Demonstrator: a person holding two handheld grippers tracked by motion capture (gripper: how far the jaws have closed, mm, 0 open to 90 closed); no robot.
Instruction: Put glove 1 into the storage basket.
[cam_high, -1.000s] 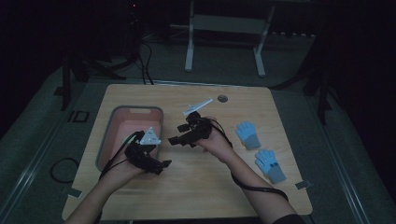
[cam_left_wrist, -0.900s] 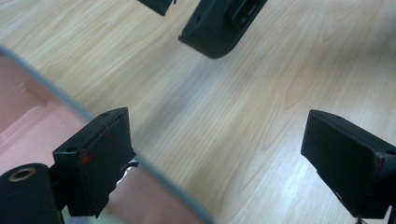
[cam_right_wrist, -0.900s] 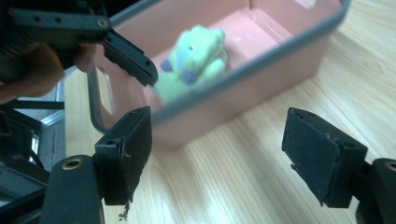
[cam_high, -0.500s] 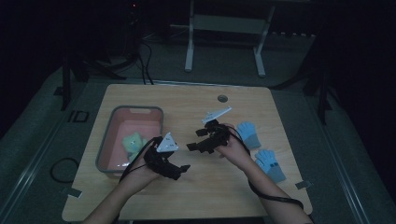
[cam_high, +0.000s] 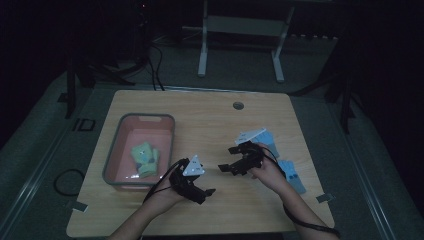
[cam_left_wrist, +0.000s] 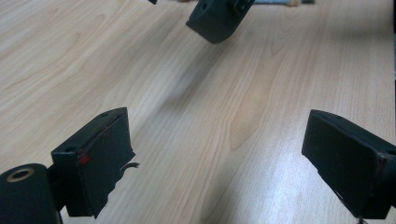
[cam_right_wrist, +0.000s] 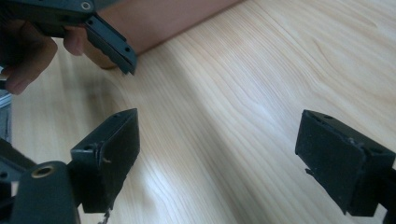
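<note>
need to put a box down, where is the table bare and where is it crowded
Bare wood spans the far strip of the light wooden table around the small round grommet hole, and the near right corner. Crowded: the left side holds the pink plastic bin with green cloths; blue folded cloths sit on the right; both hands work the middle.

blue cloths (cam_high: 292, 175) partly hidden behind right hand (cam_high: 267, 170), tray (cam_high: 116, 172) contents indistinct

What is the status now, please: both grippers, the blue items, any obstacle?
Left gripper open, empty. Right gripper open, empty, jaws just widened. Blue items lie behind right hand, untouched. Nothing between.
</note>
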